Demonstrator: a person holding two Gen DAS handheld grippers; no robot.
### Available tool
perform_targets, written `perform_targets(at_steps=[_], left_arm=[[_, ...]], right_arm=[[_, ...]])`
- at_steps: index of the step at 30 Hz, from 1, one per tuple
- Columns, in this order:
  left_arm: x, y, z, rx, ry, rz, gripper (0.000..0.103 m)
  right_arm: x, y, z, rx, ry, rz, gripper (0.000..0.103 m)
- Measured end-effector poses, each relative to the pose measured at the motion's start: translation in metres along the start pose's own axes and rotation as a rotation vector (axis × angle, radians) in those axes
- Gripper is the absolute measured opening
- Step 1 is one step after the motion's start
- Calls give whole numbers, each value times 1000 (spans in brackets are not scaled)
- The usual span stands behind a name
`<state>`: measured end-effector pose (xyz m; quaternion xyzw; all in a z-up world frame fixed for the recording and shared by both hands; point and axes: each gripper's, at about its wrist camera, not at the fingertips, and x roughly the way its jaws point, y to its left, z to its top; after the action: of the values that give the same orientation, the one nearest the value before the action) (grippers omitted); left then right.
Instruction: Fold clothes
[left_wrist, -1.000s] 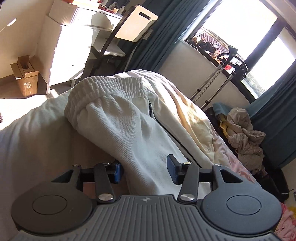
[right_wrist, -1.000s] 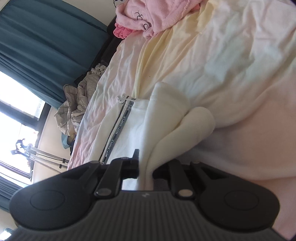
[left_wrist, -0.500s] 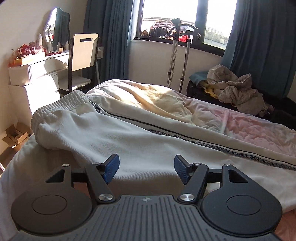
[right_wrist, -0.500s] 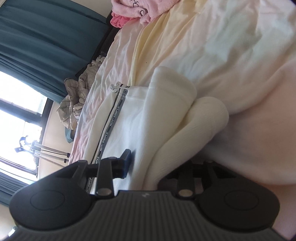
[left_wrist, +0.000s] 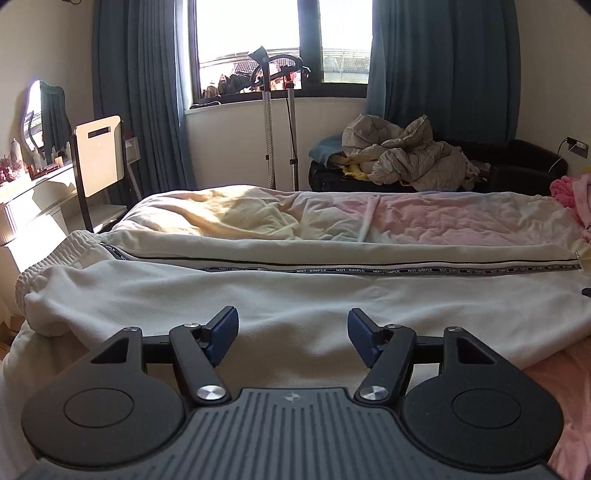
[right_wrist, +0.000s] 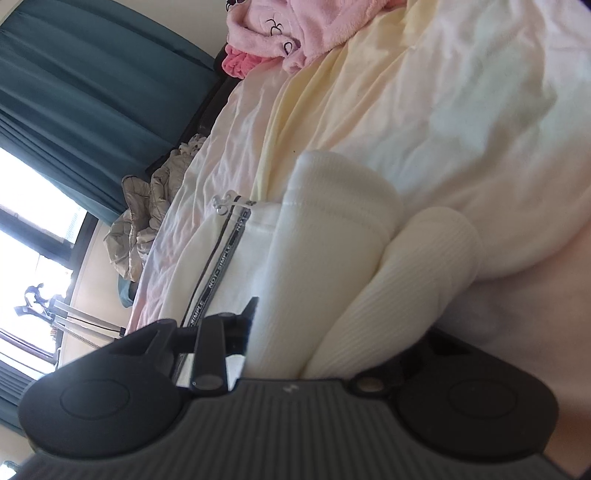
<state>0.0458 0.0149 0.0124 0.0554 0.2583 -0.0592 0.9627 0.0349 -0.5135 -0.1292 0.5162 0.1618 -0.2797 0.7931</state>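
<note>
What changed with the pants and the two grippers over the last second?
The left gripper let go of the white pants and pulled back, jaws wide; the pants now lie flat along the bed. The right gripper opened around the cuffs, which stayed between its jaws.

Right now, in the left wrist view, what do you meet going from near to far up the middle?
Left gripper → white trousers → bedsheet → garment steamer stand → window.
</note>
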Motion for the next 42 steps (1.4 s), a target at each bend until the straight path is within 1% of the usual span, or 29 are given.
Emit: perform_targets(at_steps=[4,7,11,12,14,17,21,29,32,38,42], left_arm=[[-3,-17,-6,73,-13,-26,70],[-4,-26,-12,128,-40,-28,70],[-9,-28,-11,107,-49,-86,70],[-12,-29,-10,106,-62,-97,70],[-16,-31,-10,100,-83,-115,72],[-16,-31,-11,82,-85,-130,72],[-16,-32,-11,81,-94,-127,72],[-24,-32,-9,77,-127,-119,72],[-26,-32,-9,74,-133,-116,72],[-29,-34,-8,91,-160,-79,72],[-29,-35,-8,99,-164,-66,72]], right_arm=[[2,4,0,-14,-13,-22,32],[5,7,-2,-25,-22,-44,32],[9,11,-4,-36,-37,-70,32],[9,12,-5,-43,-41,-74,32],[11,13,-6,-54,-46,-78,32],[13,14,-7,-66,-53,-83,32],[16,16,-8,-86,-60,-91,32],[15,15,-8,-82,-58,-88,32],[22,13,2,-86,-52,-83,32],[21,13,2,-81,-50,-83,32],[21,13,2,-77,-49,-83,33]])
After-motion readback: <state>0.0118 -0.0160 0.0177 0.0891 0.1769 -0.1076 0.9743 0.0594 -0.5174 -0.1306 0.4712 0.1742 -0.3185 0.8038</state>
